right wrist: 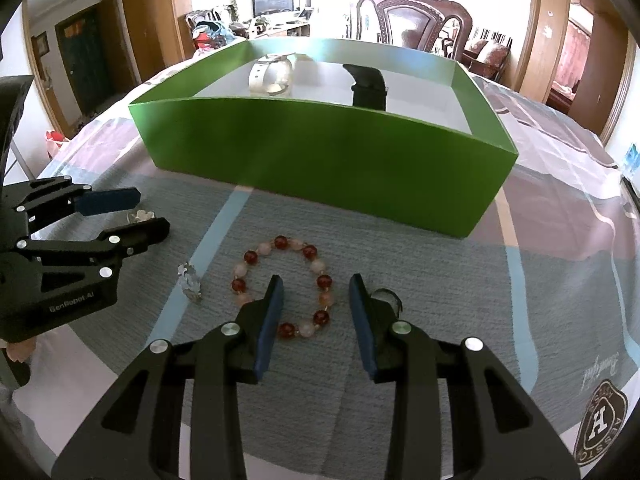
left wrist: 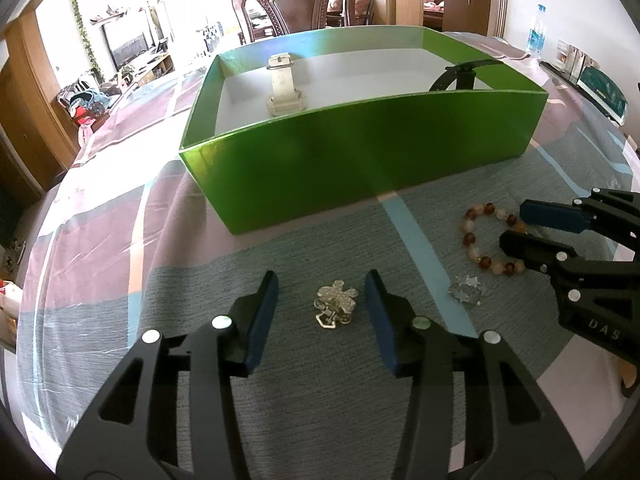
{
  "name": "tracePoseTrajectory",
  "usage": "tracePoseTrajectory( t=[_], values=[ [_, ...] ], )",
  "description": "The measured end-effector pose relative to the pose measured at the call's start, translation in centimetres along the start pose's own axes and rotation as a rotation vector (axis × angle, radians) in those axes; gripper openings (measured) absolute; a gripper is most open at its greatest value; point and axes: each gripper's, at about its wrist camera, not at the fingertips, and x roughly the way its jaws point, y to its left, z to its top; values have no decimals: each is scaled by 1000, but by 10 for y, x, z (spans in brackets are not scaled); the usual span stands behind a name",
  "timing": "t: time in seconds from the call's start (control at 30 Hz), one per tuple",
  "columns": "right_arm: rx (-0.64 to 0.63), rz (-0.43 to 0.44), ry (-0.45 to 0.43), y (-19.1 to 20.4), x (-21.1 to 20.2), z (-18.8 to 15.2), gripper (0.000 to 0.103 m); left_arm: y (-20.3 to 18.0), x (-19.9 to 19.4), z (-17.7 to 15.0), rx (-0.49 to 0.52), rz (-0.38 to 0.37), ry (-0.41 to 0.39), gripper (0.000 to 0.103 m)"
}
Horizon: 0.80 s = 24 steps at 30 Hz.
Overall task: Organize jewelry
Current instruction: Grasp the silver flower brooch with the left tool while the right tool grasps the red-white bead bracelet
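A silver rhinestone brooch (left wrist: 335, 305) lies on the checked tablecloth between the fingers of my left gripper (left wrist: 321, 278), which is open, its pads clear of the brooch on both sides. A bracelet of red and pale beads (right wrist: 280, 242) lies flat in front of the green box (right wrist: 320, 152). My right gripper (right wrist: 315, 280) is open over the bracelet's near right part, and its pads are not pressing on the beads. A small silver piece (right wrist: 190, 284) lies between the two grippers. Inside the box are a white watch (right wrist: 272, 74) and a black watch (right wrist: 368, 88).
A small dark object (right wrist: 386, 296) is partly hidden behind my right gripper's right finger. A carved wooden chair (left wrist: 296, 4) stands behind the table. A water bottle (left wrist: 536, 34) stands at the table's far right. The cloth falls away at the left table edge.
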Motion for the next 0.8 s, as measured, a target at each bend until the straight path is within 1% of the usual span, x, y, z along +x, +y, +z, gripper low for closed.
tracePoseTrajectory(
  t=[0.4, 0.47, 0.5, 0.57, 0.63, 0.8],
  values=[
    [-4, -11, -4, 2, 0, 0, 35, 1, 0, -1, 0, 4, -1, 48],
    [-13, -4, -5, 4, -1, -1, 27, 1, 0, -1, 1, 5, -1, 48],
    [-20, 1, -7, 5, -1, -1, 24, 1, 0, -1, 0, 5, -1, 48],
    [-29, 11, -7, 7, -1, -2, 14, 1, 0, -1, 1, 5, -1, 48],
    [-33, 17, -7, 8, -2, -2, 11, 1, 0, -1, 1, 5, -1, 48],
    [-25, 24, -5, 7, -2, -2, 9, 1, 0, -1, 0, 2, 0, 47]
  ],
)
